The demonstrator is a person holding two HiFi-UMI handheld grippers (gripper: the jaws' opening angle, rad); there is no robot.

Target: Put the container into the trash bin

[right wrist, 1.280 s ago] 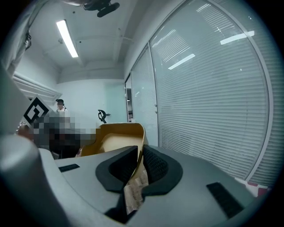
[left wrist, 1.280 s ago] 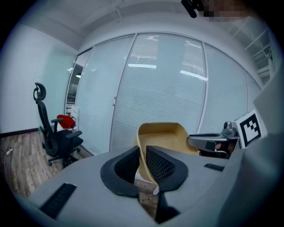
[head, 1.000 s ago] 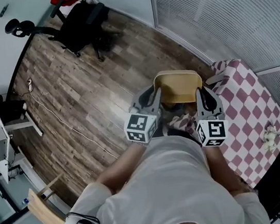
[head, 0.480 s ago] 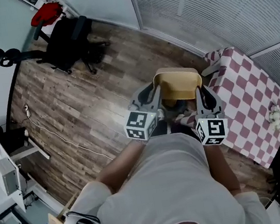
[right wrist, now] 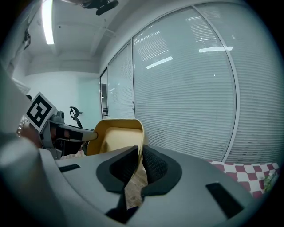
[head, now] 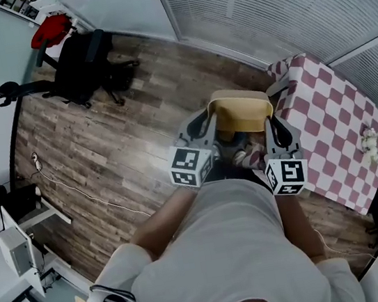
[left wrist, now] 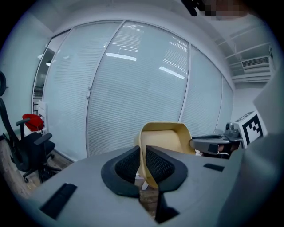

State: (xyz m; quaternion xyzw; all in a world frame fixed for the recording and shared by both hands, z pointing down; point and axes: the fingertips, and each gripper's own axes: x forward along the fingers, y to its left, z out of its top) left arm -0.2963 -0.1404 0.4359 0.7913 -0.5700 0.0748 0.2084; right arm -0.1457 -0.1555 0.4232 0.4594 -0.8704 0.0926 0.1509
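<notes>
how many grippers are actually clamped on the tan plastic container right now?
2. The left gripper is shut on the left wall of the tan plastic container; the right gripper is shut on its right wall. Both jaw pairs show clearly, nothing hidden.

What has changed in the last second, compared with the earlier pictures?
The person turned: in the head view the office chair slid left and down, and the checkered table shifted upward at the right. Nothing was taken or released. The yellow container stays clamped at its rim by the left claw and right claw.
</notes>
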